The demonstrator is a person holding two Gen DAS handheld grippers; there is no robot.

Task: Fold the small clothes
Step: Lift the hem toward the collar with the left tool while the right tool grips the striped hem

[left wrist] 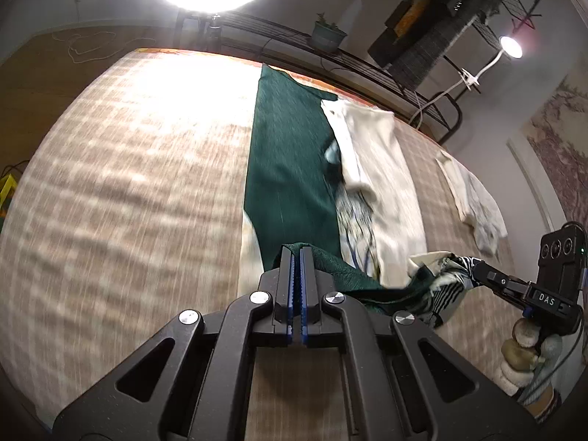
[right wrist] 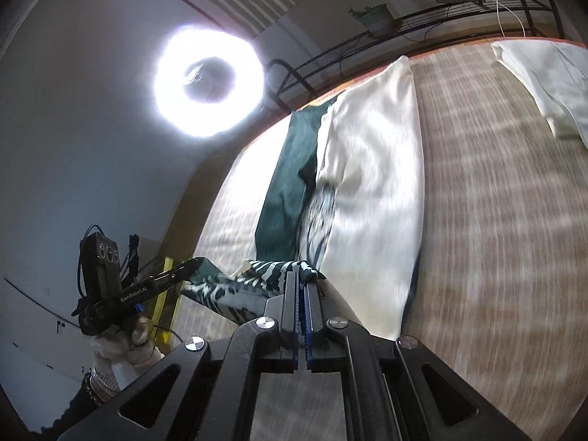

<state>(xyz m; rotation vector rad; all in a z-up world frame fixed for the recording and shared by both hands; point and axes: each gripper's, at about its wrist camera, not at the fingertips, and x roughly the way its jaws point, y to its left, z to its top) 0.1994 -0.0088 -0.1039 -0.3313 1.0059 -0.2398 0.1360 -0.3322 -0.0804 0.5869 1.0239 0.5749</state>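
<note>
Left gripper [left wrist: 296,253] low centre of the left view, jaws pinched together on a fold of the green cloth [left wrist: 290,161]. Cloth runs from the jaws up the middle of the frame to the far edge of the bed [left wrist: 121,183], a long dark strip over the checked cover. Cream garment [left wrist: 382,169] just right of it, overlapping its edge — a striped lining showing between the two. Second cream piece [left wrist: 474,198] well apart at right.

Right gripper [left wrist: 477,268] at the lower right of that view, clamped on the striped end of the same cloth; slack bunched and sagging between the two grippers.

From the right view: right gripper [right wrist: 302,283] low centre, jaws closed on a wad of green-and-striped fabric. Left gripper [right wrist: 194,262] at lower left, closed on the green edge, gloved hand [right wrist: 136,341] below it. Green cloth [right wrist: 290,183] and cream garment [right wrist: 371,191] side by side up the middle. Ring light [right wrist: 207,82] upper left — glaring. Plant pot [right wrist: 378,18] on a rack at top.
</note>
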